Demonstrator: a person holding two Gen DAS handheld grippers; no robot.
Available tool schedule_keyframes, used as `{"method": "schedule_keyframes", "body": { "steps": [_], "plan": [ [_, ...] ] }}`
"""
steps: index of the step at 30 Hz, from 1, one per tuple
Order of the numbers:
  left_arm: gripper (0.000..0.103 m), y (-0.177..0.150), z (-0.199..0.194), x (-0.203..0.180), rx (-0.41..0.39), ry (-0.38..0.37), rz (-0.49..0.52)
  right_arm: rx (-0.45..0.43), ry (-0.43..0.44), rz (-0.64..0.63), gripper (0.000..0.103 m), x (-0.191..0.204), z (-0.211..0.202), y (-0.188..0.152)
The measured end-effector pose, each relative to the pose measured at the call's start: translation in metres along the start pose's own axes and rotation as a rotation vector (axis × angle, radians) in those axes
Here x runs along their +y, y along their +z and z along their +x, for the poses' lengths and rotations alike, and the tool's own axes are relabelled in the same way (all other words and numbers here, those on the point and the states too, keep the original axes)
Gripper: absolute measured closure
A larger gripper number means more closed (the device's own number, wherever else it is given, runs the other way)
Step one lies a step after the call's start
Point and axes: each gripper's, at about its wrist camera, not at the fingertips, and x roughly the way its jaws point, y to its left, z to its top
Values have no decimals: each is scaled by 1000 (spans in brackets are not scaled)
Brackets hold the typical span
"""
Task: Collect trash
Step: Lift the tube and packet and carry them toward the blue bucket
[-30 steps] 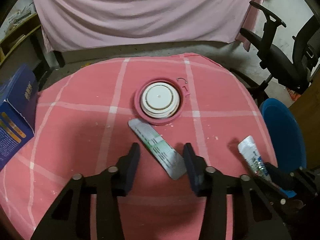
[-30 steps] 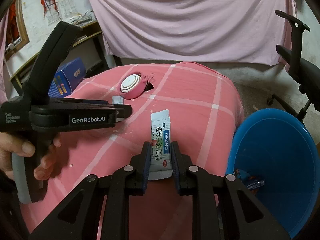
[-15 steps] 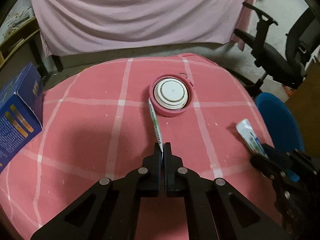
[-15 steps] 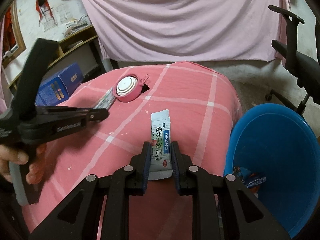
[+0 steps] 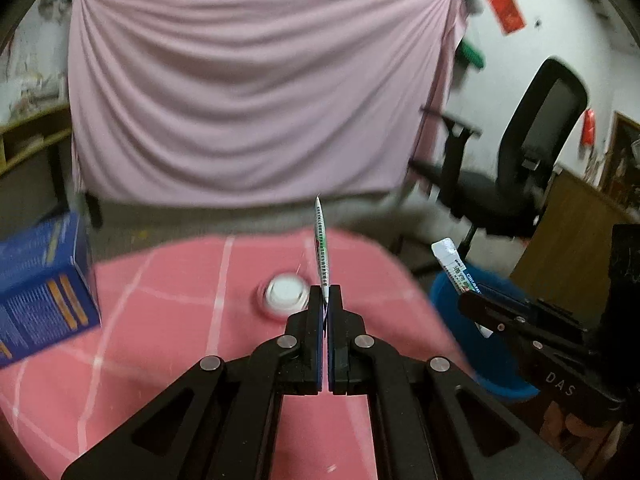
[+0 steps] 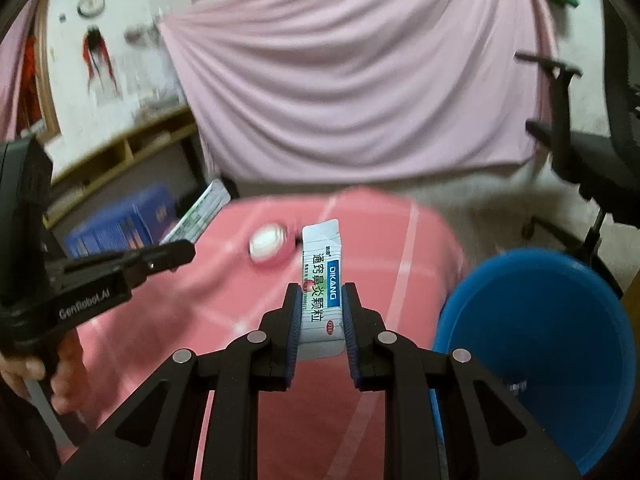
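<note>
My left gripper (image 5: 325, 294) is shut on a thin silver sachet with green print (image 5: 321, 246), held edge-on above the pink table (image 5: 168, 320). It also shows in the right wrist view (image 6: 200, 210). My right gripper (image 6: 320, 300) is shut on a white sachet with blue and green print (image 6: 322, 276), lifted off the table; it shows in the left wrist view (image 5: 454, 266) too. A blue bin (image 6: 540, 344) stands right of the table, with a wrapper (image 6: 516, 386) inside.
A white lid on a pink round dish (image 5: 285, 295) sits mid-table. A blue box (image 5: 40, 280) stands at the left. A black office chair (image 5: 520, 168) is at the back right. A pink curtain (image 5: 256, 100) hangs behind.
My left gripper closed on the silver sachet and lifted it off the table. My right gripper lifted the white sachet. Both wrist views now tilt upward.
</note>
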Motion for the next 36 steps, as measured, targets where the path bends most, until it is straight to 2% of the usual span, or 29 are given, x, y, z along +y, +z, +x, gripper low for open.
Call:
{"method": "schedule_keyframes", "body": {
  "steps": [7,12,18,24,36],
  "plan": [
    [103,14,-24,-27,-163,-46,53,-297,-25,-10,85,-4,-52,11],
    [103,15,-34,-47,-235,-82,118,-423,-57,-12,85,-8,-76,11],
    [103,11,-33,-74,-270,-144,182,-486,-88,-9,85,-21,-92,7],
    [103,10,-23,-106,-256,-179,220,-521,-130,15,85,-38,-110,-2],
    [103,5,5,-148,-192,-241,279,-495,-204,95,85,-81,-128,-25]
  ]
}}
